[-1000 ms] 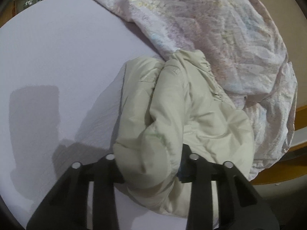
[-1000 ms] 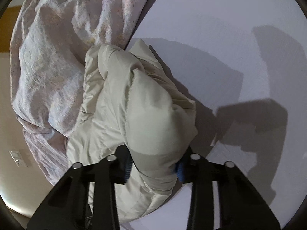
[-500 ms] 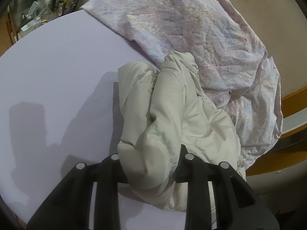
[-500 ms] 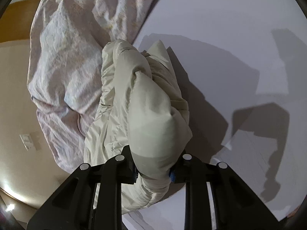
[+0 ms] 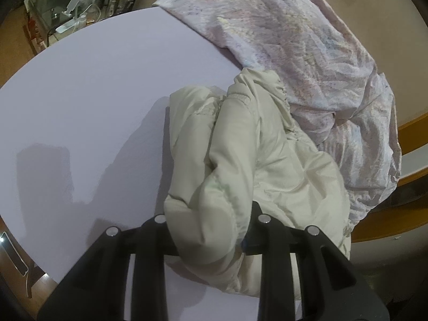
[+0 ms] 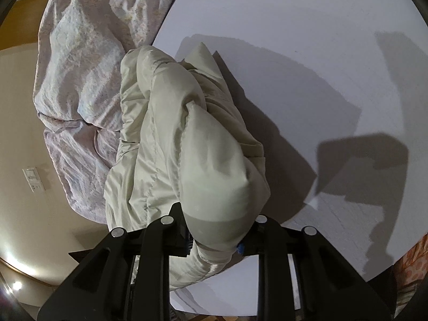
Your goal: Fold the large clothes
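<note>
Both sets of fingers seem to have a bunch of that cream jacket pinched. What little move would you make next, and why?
Probably carry the cream jacket a little further onto the bare lilac table before spreading it. Both the left gripper and the right gripper pinch bunched folds, and the jacket lies crumpled against the floral sheet near the table's edge, with open table on the other side.

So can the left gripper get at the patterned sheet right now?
Probably not as it stands. The left gripper is shut on a bunch of the cream jacket, and that jacket is piled between it and the sheet.
</note>
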`<state>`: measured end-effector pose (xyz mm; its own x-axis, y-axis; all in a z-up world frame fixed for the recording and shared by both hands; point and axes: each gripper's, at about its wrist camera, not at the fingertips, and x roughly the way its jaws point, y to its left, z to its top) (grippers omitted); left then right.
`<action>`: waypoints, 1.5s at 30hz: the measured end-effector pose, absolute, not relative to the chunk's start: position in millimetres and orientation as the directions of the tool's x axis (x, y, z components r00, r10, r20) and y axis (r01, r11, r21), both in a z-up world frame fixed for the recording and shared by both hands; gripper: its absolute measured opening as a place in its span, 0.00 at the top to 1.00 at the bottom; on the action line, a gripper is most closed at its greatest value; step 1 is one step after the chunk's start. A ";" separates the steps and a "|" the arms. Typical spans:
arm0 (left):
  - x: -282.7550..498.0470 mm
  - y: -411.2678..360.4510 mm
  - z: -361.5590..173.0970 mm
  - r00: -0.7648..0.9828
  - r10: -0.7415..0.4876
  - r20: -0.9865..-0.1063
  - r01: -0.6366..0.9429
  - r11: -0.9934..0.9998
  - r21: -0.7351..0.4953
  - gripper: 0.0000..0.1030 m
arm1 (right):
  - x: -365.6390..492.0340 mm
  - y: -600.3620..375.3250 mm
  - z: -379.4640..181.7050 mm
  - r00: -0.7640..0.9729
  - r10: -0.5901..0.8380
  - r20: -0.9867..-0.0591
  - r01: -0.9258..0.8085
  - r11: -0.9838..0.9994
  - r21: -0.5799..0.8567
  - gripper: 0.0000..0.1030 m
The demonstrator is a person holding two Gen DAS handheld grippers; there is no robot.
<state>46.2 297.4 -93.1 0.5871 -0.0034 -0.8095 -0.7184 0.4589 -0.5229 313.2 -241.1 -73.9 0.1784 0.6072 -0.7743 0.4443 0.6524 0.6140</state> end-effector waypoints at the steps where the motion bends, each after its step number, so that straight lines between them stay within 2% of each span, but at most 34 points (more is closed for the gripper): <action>1: 46.1 297.2 -94.5 0.586 -0.001 -0.811 -0.720 0.458 -0.521 0.72 | 313.9 -239.4 -72.6 0.178 0.600 -0.780 0.432 0.664 0.610 0.77; 5: 45.5 296.2 -97.1 0.579 0.008 -0.815 -0.727 0.457 -0.512 0.69 | 314.1 -237.4 -69.1 0.166 0.575 -0.801 0.383 0.711 0.590 0.74; 9: 41.8 298.9 -105.3 0.566 -0.009 -0.824 -0.746 0.419 -0.517 0.58 | 318.1 -241.9 -59.1 0.139 0.464 -0.875 0.342 0.806 0.482 0.50; 12: 38.7 298.4 -109.3 0.566 -0.017 -0.824 -0.748 0.409 -0.522 0.47 | 321.8 -256.3 -37.9 0.213 0.339 -0.916 0.322 0.861 0.393 0.39; 15: 38.7 294.9 -112.3 0.568 -0.031 -0.823 -0.743 0.412 -0.528 0.35 | 328.9 -251.3 -7.7 0.315 0.211 -0.925 0.248 0.923 0.295 0.39; 17: 40.6 292.2 -114.3 0.569 -0.040 -0.821 -0.739 0.415 -0.532 0.29 | 333.6 -231.1 8.2 0.374 0.193 -0.907 0.146 0.954 0.263 0.39; 20: 45.4 289.9 -117.4 0.563 -0.046 -0.825 -0.740 0.416 -0.529 0.26 | 336.1 -185.9 18.5 0.396 0.267 -0.878 -0.050 0.961 0.270 0.39; 25: 49.8 292.1 -122.0 0.562 -0.043 -0.826 -0.746 0.405 -0.528 0.26 | 325.3 -105.1 3.7 0.276 0.395 -0.876 -0.296 0.902 0.314 0.46; 31: 51.8 295.2 -125.3 0.560 -0.033 -0.828 -0.752 0.399 -0.524 0.26 | 310.5 -57.4 -20.1 0.176 0.424 -0.889 -0.392 0.858 0.332 0.48; 39: 55.4 297.7 -130.3 0.565 -0.035 -0.824 -0.756 0.378 -0.534 0.26 | 296.9 -31.5 -32.2 0.146 0.400 -0.905 -0.444 0.844 0.301 0.47; 45: 57.0 299.5 -133.7 0.572 -0.039 -0.820 -0.755 0.365 -0.544 0.26 | 291.1 -11.7 -57.6 0.156 0.295 -0.943 -0.491 0.851 0.185 0.46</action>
